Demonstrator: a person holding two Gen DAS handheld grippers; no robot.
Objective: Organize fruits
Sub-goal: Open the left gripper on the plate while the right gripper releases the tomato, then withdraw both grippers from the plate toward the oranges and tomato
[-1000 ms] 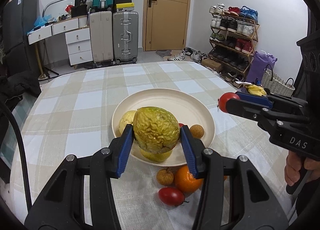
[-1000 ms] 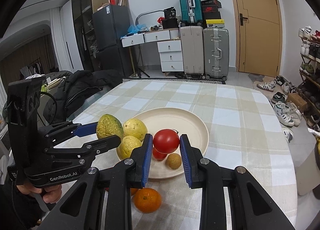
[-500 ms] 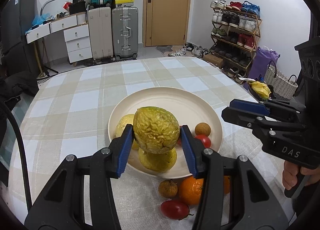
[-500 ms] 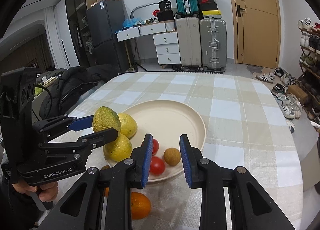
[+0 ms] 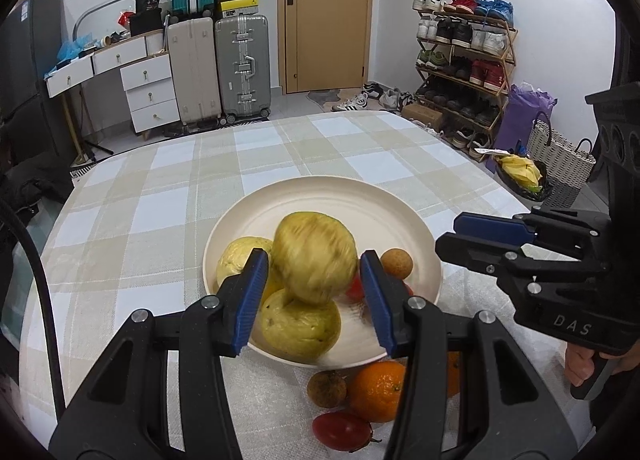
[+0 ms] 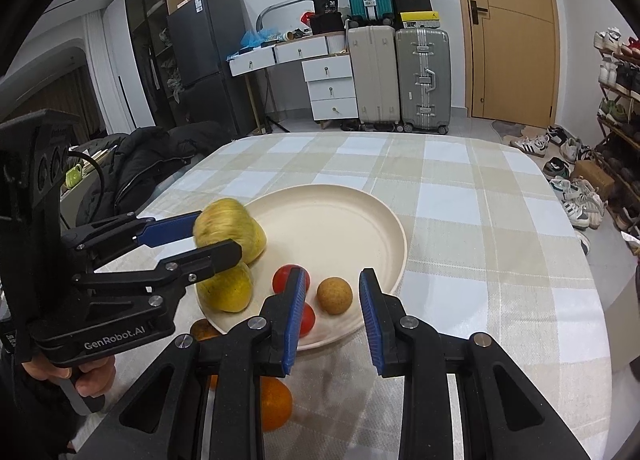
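Note:
A cream plate sits on the checked tablecloth. My left gripper is open over the plate's near edge; a blurred wrinkled yellow-green fruit sits loose between its fingers, above two yellow fruits. The plate also holds a brown longan and red tomatoes. My right gripper is open and empty at the plate's rim. On the cloth lie an orange, a longan and a tomato.
The round table's edge curves away on the right. Suitcases, drawers and a door stand behind; a shoe rack and a basket stand to the right. A dark jacket lies left of the table.
My right gripper let its red tomato go onto the plate and pulled back open. My left gripper has opened and the wrinkled fruit is dropping, blurred, onto the yellow fruits.

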